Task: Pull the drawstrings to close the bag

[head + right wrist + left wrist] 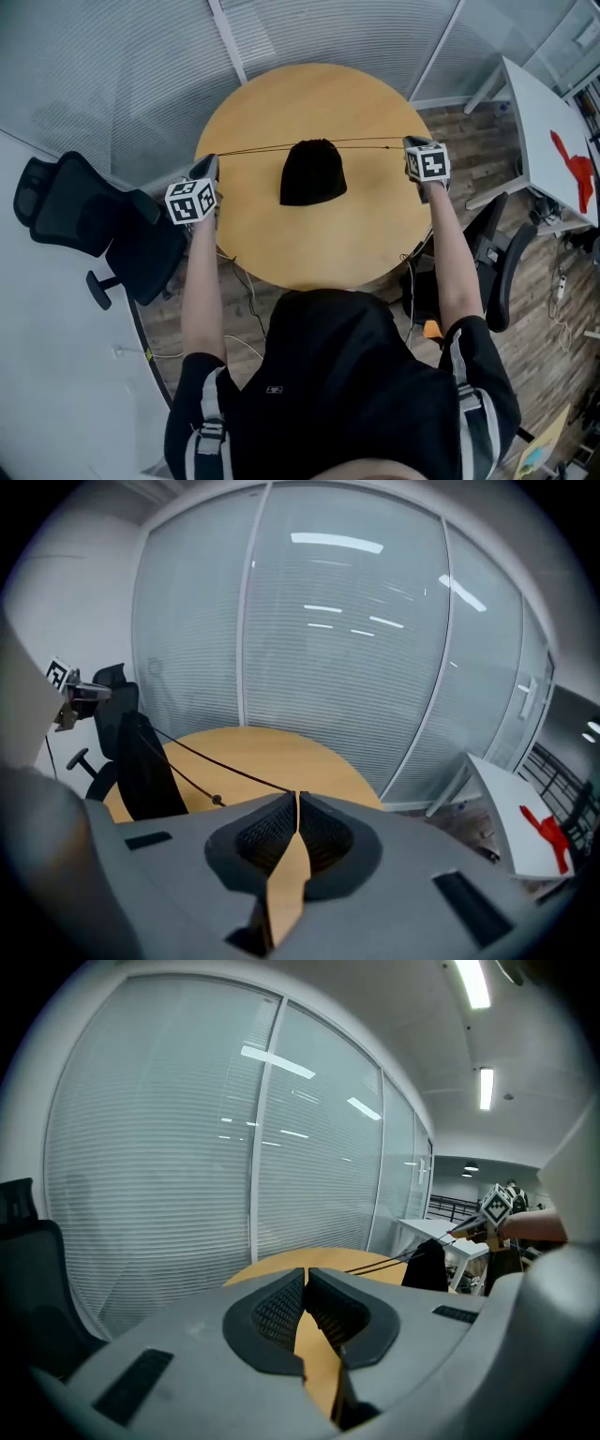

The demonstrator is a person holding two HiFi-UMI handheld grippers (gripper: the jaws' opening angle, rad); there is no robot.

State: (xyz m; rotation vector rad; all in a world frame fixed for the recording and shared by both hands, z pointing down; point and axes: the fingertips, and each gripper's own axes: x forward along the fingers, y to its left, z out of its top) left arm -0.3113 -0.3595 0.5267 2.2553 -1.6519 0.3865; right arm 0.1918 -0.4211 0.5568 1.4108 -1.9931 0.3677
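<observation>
Bare forearms are reaching out from a person in black, 1 to each side of the round table. Left gripper fingers are clamping shut on the left drawstring. Right gripper fingers are likewise pinching the right drawstring. Both cords are running taut to the black bag, which is sitting on the table between them.

Place: it was an office.
Walls: glass partitions carried slatted blinds.
Furniture: a round wooden table, a black swivel chair and a white desk stood there.
Lighting: ceiling strip lights ran overhead.
</observation>
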